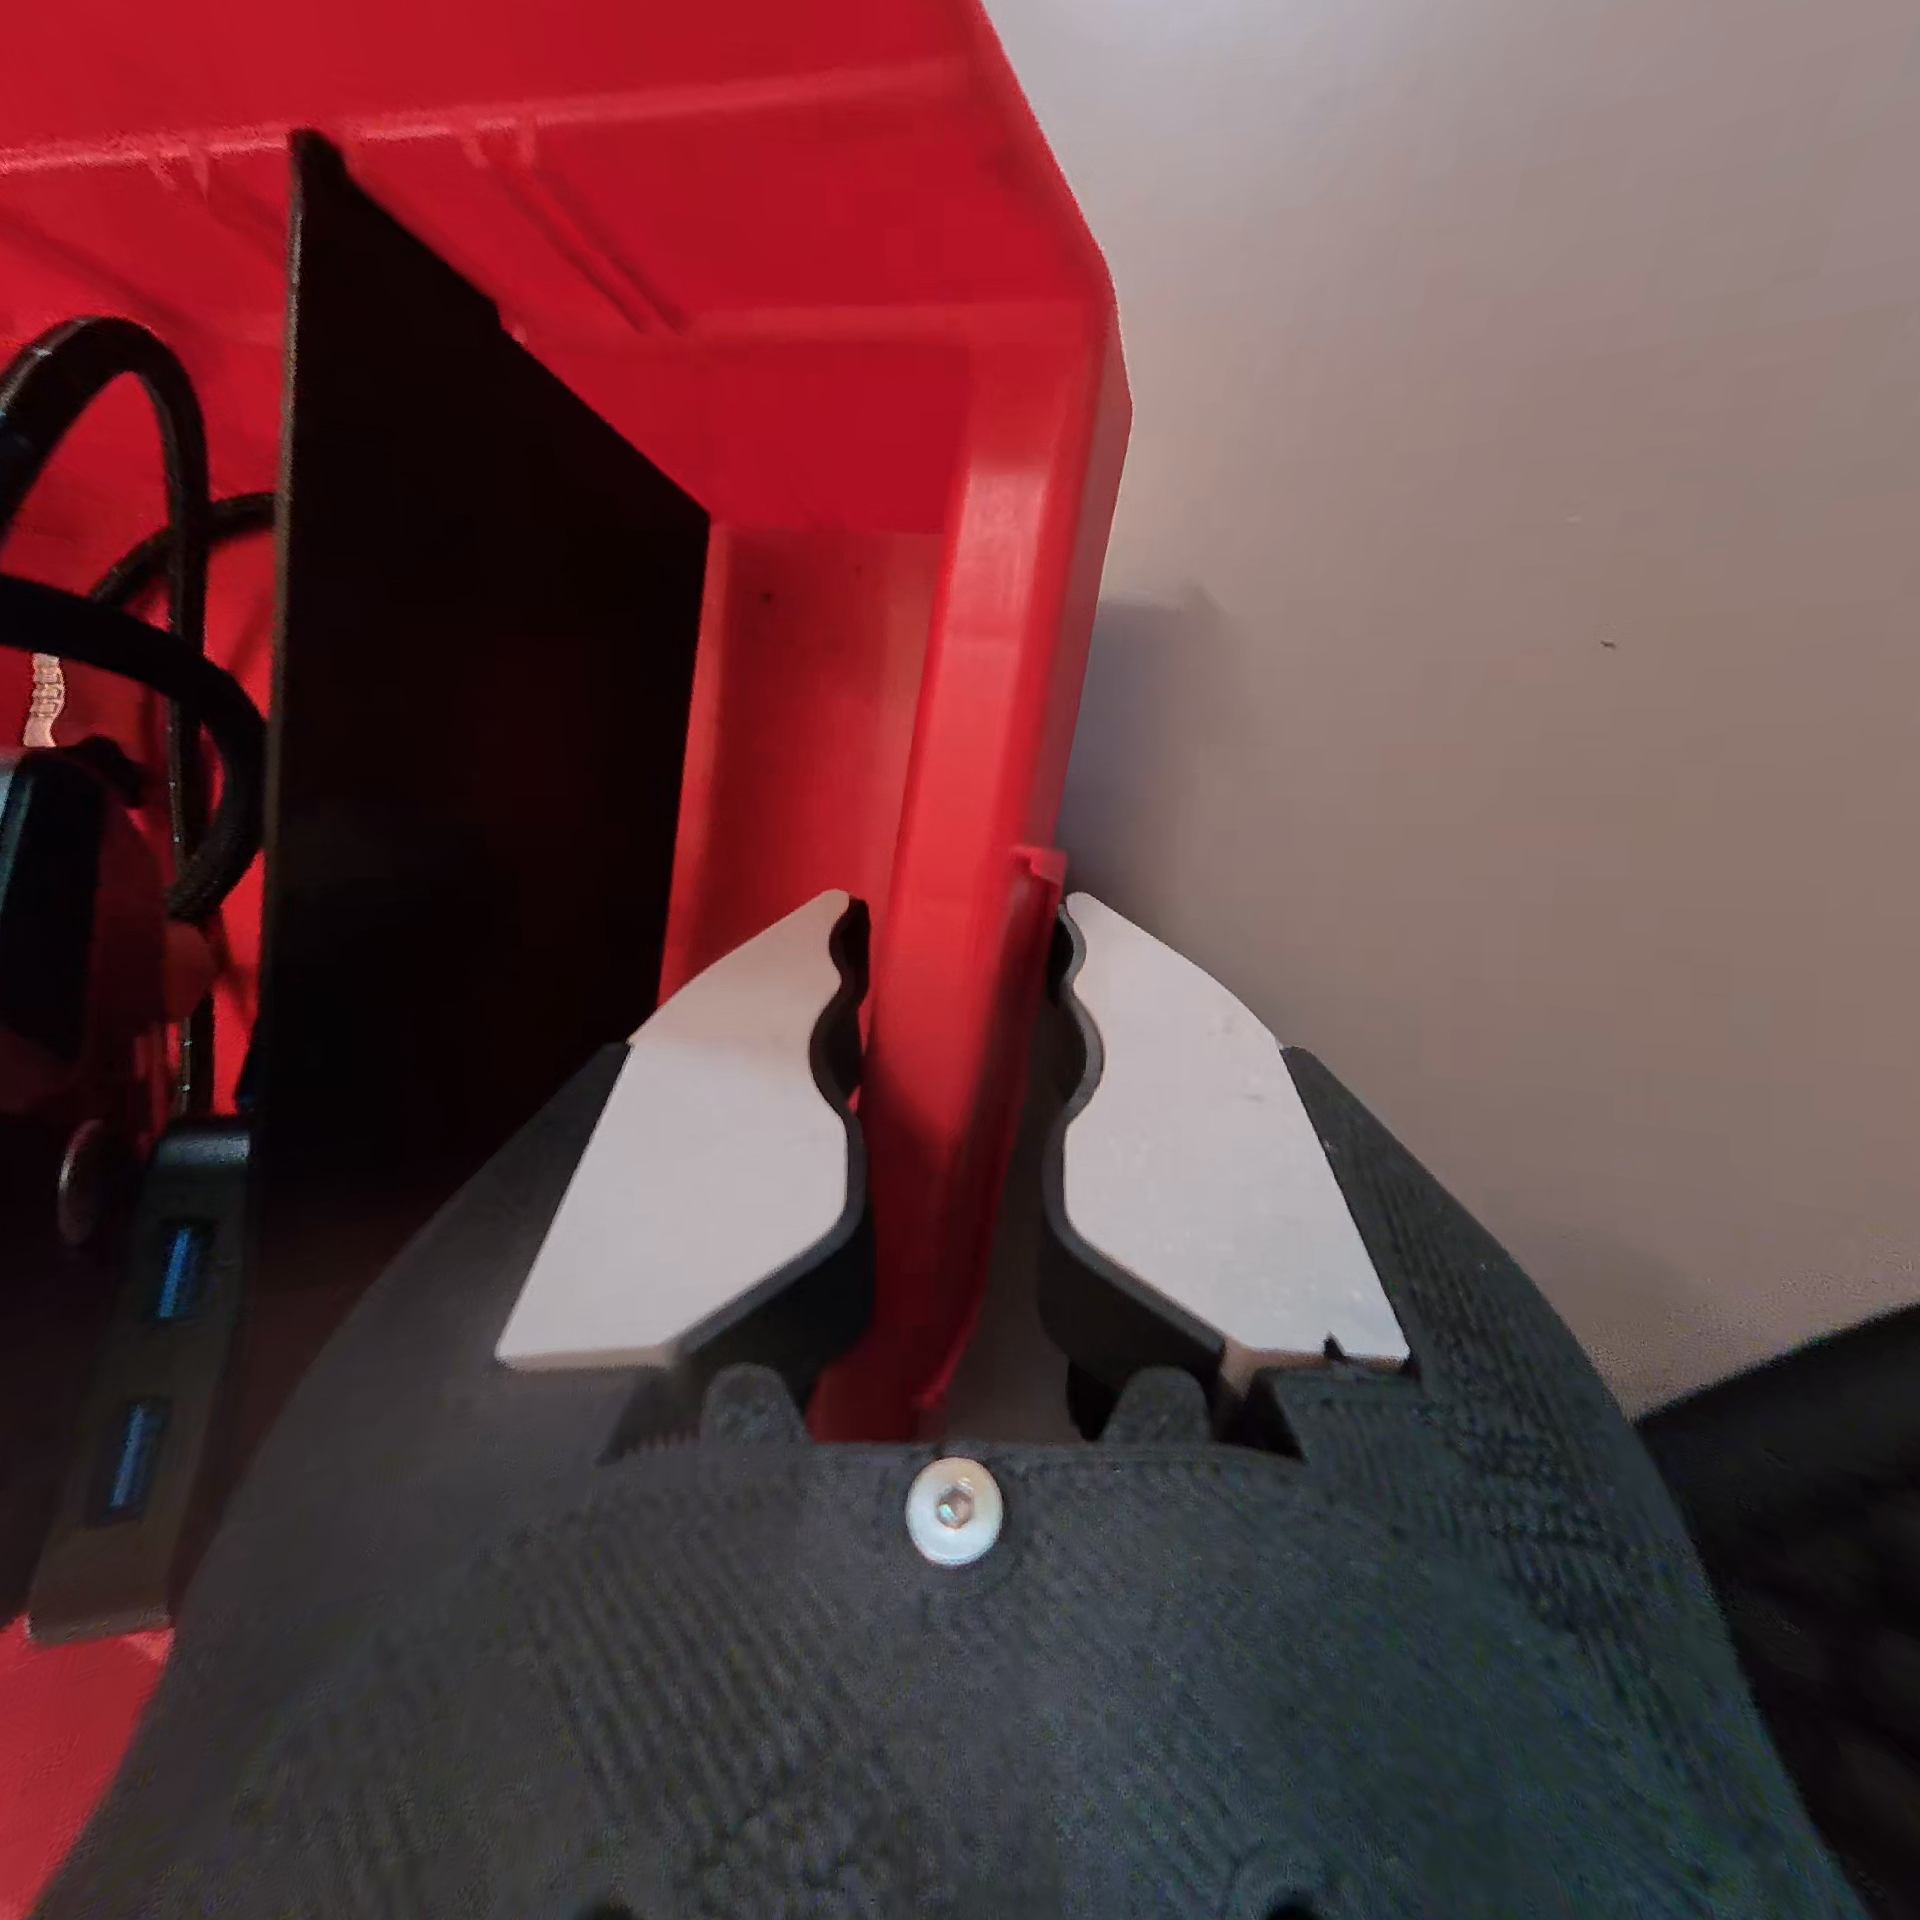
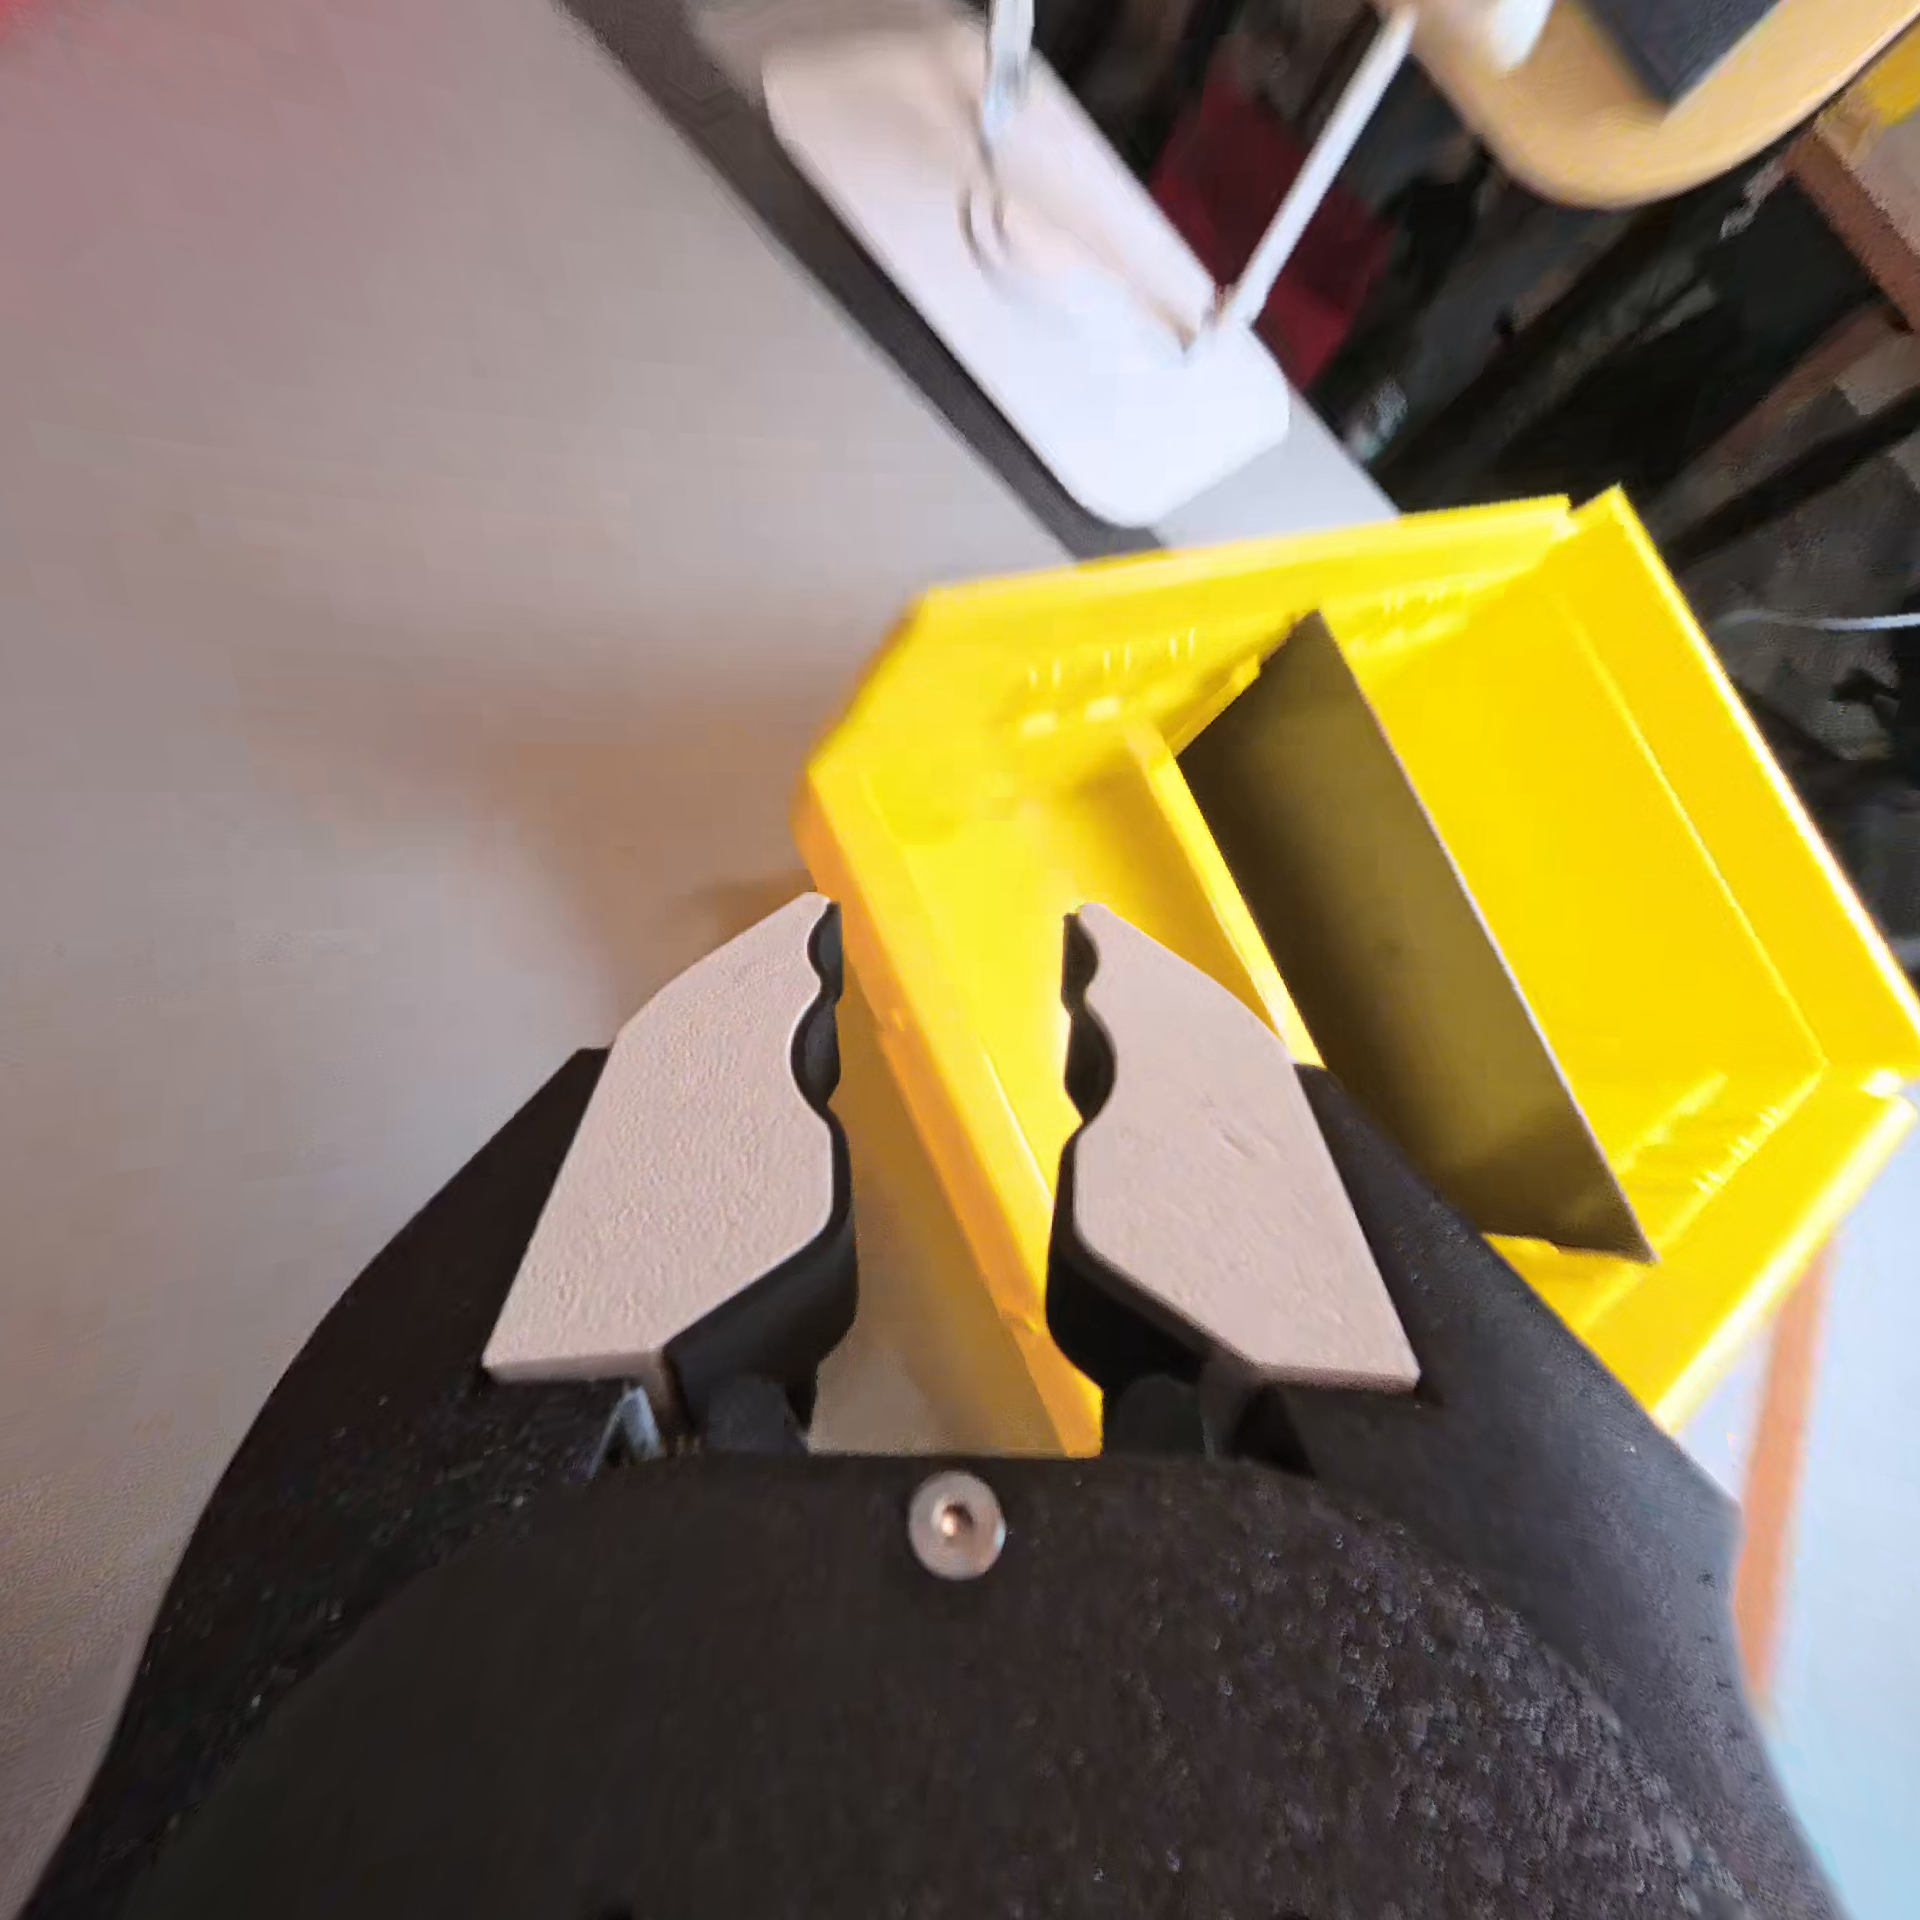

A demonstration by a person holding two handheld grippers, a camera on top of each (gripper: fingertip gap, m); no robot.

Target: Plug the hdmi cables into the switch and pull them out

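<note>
The left tongs (image 1: 961,925) straddle the side wall of a red bin (image 1: 997,644) — fingers close on either side, contact unclear. Inside the bin, beyond a black divider (image 1: 468,727), lie black cables (image 1: 197,665) and a dark hub (image 1: 156,1351). The right tongs (image 2: 951,925) likewise straddle a yellow bin's (image 2: 1558,831) wall, above the pale worktop (image 2: 364,520).

- A pale, plain surface (image 1: 1507,520) filled the right of the left wrist view, softly lit.
- In the right wrist view, the same light surface (image 2: 364,520) ended at a dark edge, beyond which lay blurred, cluttered dark furniture (image 2: 1558,312).
</note>
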